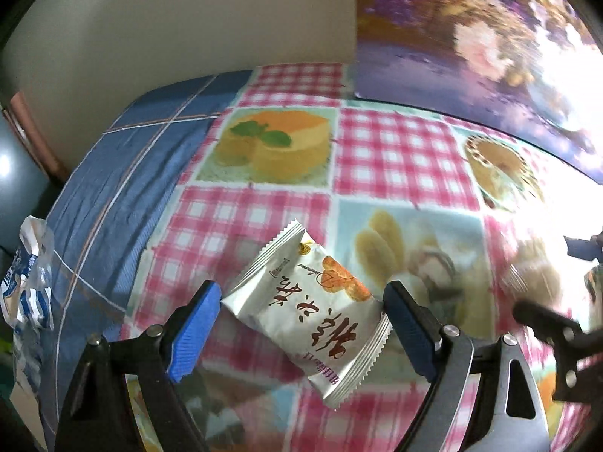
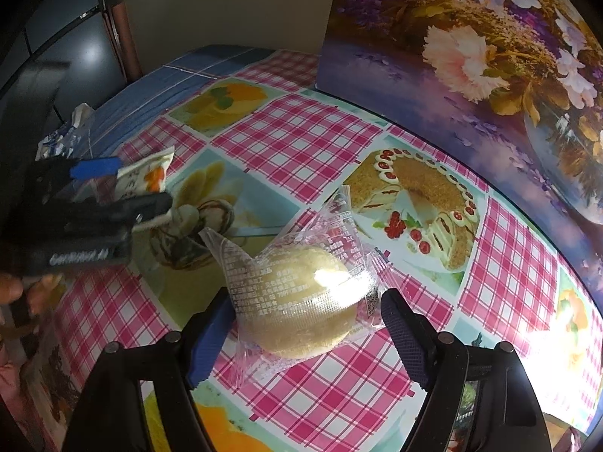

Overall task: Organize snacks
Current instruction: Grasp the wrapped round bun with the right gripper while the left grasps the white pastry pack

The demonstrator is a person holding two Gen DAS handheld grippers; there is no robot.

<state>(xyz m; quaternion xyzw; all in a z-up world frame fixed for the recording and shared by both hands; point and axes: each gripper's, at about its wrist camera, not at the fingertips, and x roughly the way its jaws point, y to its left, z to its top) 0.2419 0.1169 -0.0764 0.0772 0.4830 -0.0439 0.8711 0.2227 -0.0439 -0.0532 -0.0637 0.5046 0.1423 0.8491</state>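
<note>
**A:** Where do things stand with the snacks?

**B:** The left gripper (image 1: 301, 290) is clamped on the white packet (image 1: 301, 320), one blue pad on each long side. In the right wrist view it sits out at nine o'clock with the packet apparently clear of the checked tablecloth (image 2: 301, 139). The right gripper (image 2: 305, 297) straddles the wrapped bun (image 2: 297, 286), which seems to lie on the cloth just below the middle of that view. Its pads meet the loose film, but I see no squeeze on the bun, so I read it as released.

**A:** How should the carry be done well?

**B:** I would keep the packet level and the grip light. It is puffed with air and could slip or burst under a hard pinch. The corner toward five o'clock hangs past the pads, so I would lower that end first. For the bun, close on the body, not on the crimped fins, or the film will just slide.

**A:** What do they look like?

**B:** The packet is silvery white with serrated end seals, brown lettering and a picture of an orange pastry. It lies slanted from eleven to five between the fingers. The bun is round and pale yellow inside clear printed film, with glare on top. A floral box (image 2: 452, 56) stands at one o'clock.
</note>
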